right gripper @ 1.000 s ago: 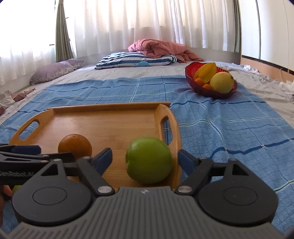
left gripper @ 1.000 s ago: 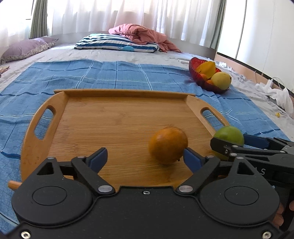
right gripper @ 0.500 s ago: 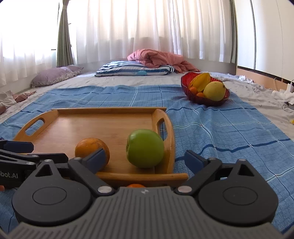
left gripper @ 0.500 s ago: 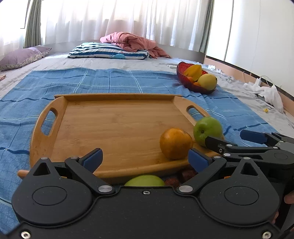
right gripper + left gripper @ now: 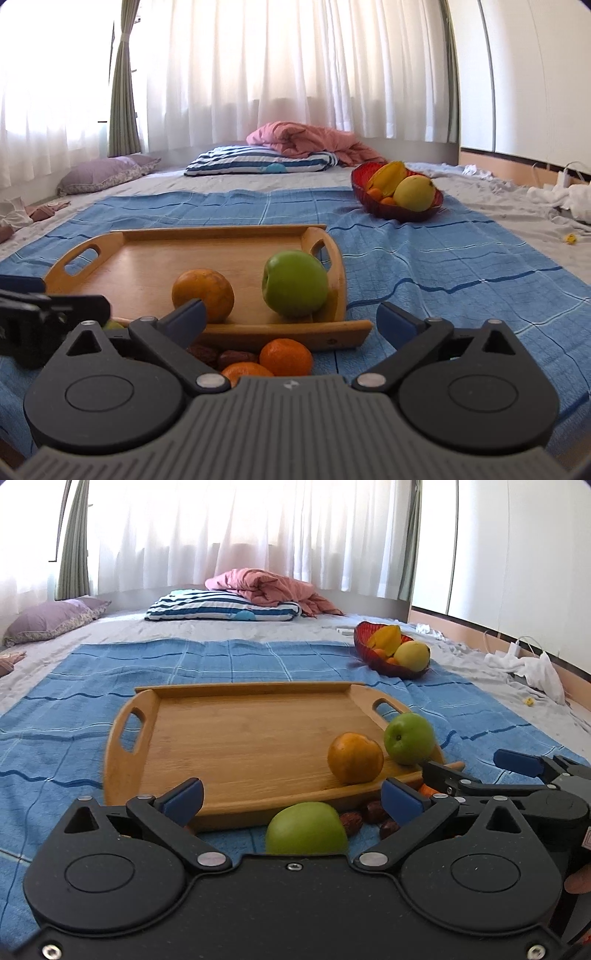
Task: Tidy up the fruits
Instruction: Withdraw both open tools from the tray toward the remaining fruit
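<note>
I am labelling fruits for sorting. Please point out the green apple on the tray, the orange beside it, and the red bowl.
green apple (image 5: 295,283): right wrist view, middle of its skin.
orange (image 5: 203,290): right wrist view, upper front.
red bowl (image 5: 400,215): right wrist view, front wall.

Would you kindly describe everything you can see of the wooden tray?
The tray looks like pale bamboo: a flat rectangular board with a low raised rim and rounded ends, each with a cut-out handle slot. It lies flat on the blue blanket. An orange and a green apple sit on it in the near corner at the right-hand handle; the rest is bare. More fruit lies on the blanket just off its near edge. Neither gripper touches it.
</note>
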Demonstrator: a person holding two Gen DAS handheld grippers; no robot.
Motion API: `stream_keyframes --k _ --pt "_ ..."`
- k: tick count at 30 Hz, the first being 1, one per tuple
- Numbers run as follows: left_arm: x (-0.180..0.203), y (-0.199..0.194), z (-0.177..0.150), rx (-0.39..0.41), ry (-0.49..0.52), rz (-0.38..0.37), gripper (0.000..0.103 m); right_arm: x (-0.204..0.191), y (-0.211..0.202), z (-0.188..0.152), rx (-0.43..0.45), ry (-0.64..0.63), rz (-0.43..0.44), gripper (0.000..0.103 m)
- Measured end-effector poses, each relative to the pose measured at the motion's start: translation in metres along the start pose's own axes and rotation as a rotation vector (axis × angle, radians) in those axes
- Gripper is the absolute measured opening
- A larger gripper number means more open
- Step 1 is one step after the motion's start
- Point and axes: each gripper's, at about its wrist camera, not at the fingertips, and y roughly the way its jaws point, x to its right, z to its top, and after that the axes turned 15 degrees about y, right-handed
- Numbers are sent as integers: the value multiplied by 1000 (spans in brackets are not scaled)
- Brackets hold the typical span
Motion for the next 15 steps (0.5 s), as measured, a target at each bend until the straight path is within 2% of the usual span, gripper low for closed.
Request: stream_keyframes --k 7,15 --pt "-11 -9 -12 -28 3 26 103 -5 -8 -15 43 -7 -44 103" --pt "-20 -15 -26 -43 -2 48 103 -14 -14 -30 54 -19 -63 103"
